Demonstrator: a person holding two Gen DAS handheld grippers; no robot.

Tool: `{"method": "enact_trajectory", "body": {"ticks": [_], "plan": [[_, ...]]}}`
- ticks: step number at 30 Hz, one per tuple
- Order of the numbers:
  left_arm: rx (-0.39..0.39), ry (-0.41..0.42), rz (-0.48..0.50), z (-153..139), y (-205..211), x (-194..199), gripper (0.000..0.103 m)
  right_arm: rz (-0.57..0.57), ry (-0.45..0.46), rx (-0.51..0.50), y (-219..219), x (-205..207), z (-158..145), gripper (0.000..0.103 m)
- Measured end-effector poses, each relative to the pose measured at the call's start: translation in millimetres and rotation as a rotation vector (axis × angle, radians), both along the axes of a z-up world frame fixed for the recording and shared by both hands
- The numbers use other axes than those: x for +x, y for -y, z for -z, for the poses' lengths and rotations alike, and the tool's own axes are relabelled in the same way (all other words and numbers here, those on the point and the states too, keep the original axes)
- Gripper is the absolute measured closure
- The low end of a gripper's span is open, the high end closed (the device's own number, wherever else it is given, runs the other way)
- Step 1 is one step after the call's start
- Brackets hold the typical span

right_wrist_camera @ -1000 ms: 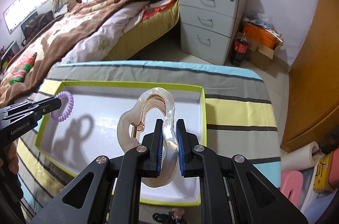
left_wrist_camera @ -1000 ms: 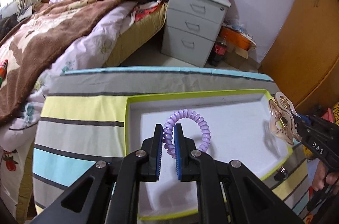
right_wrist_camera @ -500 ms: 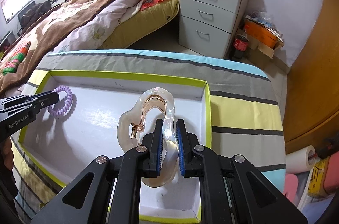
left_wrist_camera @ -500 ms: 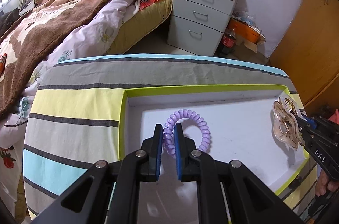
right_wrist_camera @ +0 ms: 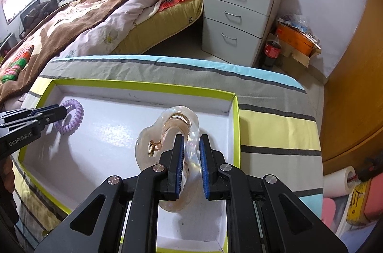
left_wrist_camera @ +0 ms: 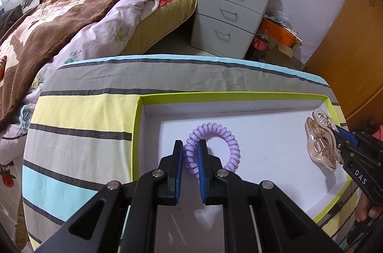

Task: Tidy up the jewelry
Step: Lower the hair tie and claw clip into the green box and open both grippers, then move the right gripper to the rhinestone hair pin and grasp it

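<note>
The purple hair tie (left_wrist_camera: 211,148) is clamped in the left tongs (left_wrist_camera: 191,166), whose jaws have just been opening, low over the left of the box (left_wrist_camera: 239,96). The hair clip (right_wrist_camera: 172,152) is clamped in the right tongs (right_wrist_camera: 192,166) at the box's right end.

A lilac spiral-coil plastic hair tie (left_wrist_camera: 211,148), forming a closed ring of glossy rounded turns, stands on edge over the left part of a shallow white cardboard tray with a lime-green rim (left_wrist_camera: 137,133); its near-left arc lies between two blue pads, and its lower turns are hidden behind them. A translucent pale-amber plastic claw hair clip (right_wrist_camera: 167,133), with a curved shell body and a small brass-coloured coil spring at its hinge, sits tilted over the right part of the same tray, close to the right wall, one of its lobes passing between blue pads.
</note>
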State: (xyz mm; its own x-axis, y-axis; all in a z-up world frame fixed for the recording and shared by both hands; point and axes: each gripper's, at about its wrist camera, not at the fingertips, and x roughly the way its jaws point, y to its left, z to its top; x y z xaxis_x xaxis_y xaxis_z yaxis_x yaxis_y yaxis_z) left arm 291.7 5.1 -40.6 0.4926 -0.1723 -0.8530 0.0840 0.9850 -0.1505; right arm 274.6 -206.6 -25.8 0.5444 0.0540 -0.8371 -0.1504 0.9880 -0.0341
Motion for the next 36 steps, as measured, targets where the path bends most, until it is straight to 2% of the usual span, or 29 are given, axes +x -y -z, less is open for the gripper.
{"method": "enact_trajectory", "body": {"ticks": [4, 7, 10, 17, 28, 36], "plan": [[-0.007, -0.002, 0.002, -0.6, -1.2, -0.8, 0.075, -0.007, 0.011, -0.006, -0.5, -0.1, -3.8, 0.085], [-0.016, 0.0, 0.002, -2.6, -1.1, -2.1, 0.069, -0.011, 0.017, -0.007, -1.6, -2.0, -7.0, 0.075], [-0.021, 0.01, 0.006, -7.4, -0.5, -5.6, 0.064, -0.01, 0.029, -0.002, -1.7, -5.5, -11.3, 0.073], [-0.039, 0.034, 0.013, -22.5, -0.5, -20.6, 0.058, 0.0, 0.071, 0.023, 0.5, -21.5, -29.6, 0.073], [-0.034, 0.115, 0.023, -56.6, 0.0, -72.8, 0.049, 0.01, 0.154, 0.093, 0.2, -72.0, -58.6, 0.072], [-0.059, 0.144, 0.035, -66.9, -5.1, -113.9, 0.044, 0.005, 0.184, 0.124, -1.6, -112.1, -63.5, 0.072]]}}
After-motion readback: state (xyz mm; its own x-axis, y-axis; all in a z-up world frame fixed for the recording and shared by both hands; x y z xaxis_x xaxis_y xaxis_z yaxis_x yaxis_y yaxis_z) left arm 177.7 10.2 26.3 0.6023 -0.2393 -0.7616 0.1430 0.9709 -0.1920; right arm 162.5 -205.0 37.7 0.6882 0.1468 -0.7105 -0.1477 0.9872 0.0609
